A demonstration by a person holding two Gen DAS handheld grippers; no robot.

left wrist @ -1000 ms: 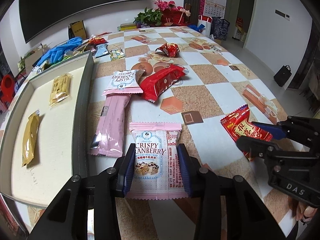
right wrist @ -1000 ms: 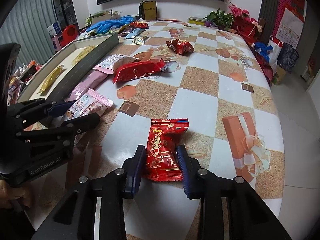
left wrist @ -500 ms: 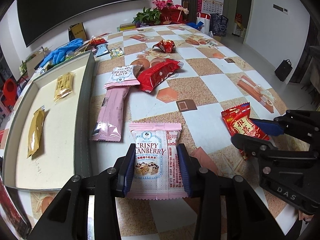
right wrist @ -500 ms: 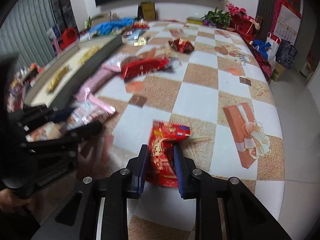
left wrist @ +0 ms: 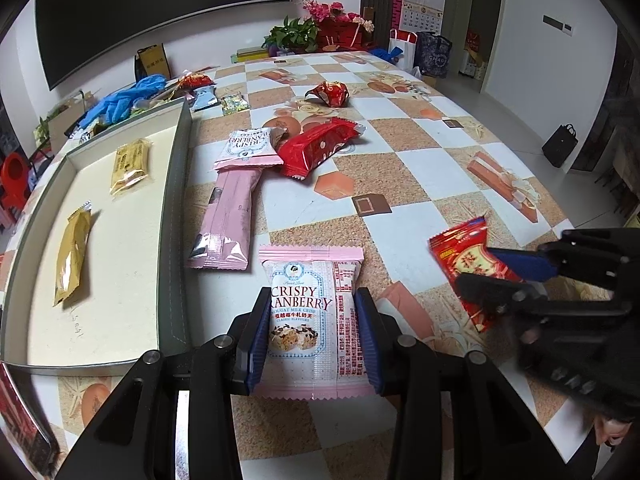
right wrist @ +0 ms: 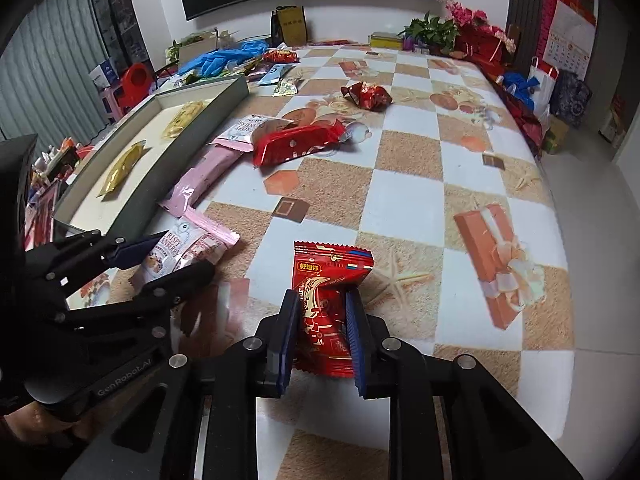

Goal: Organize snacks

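Observation:
My left gripper (left wrist: 313,296) is shut on a pink-and-white Crispy Cranberry packet (left wrist: 310,280), its blue pads pressing on both long sides. In the right wrist view the same gripper (right wrist: 186,252) and packet (right wrist: 196,244) appear at the left. My right gripper (right wrist: 322,296) has its jaws closing on a red snack packet (right wrist: 332,268), which is pinched and creased between the pads. The left wrist view has that gripper (left wrist: 476,266) with the red packet (left wrist: 460,248) at the right. A grey tray (left wrist: 176,184) with two gold packets (left wrist: 72,252) lies to the left.
On the checked tablecloth beyond lie a long pink packet (left wrist: 230,212), a second cranberry packet (left wrist: 248,146), a long red pack (left wrist: 320,146) and a red wrapped candy (left wrist: 330,94). Blue gloves (left wrist: 120,100) and clutter sit at the far left. The table's edge runs along the right.
The right gripper's jaws have drawn together onto the red packet, which now stands creased between the pads. The left gripper's hold on the cranberry packet looks the same.

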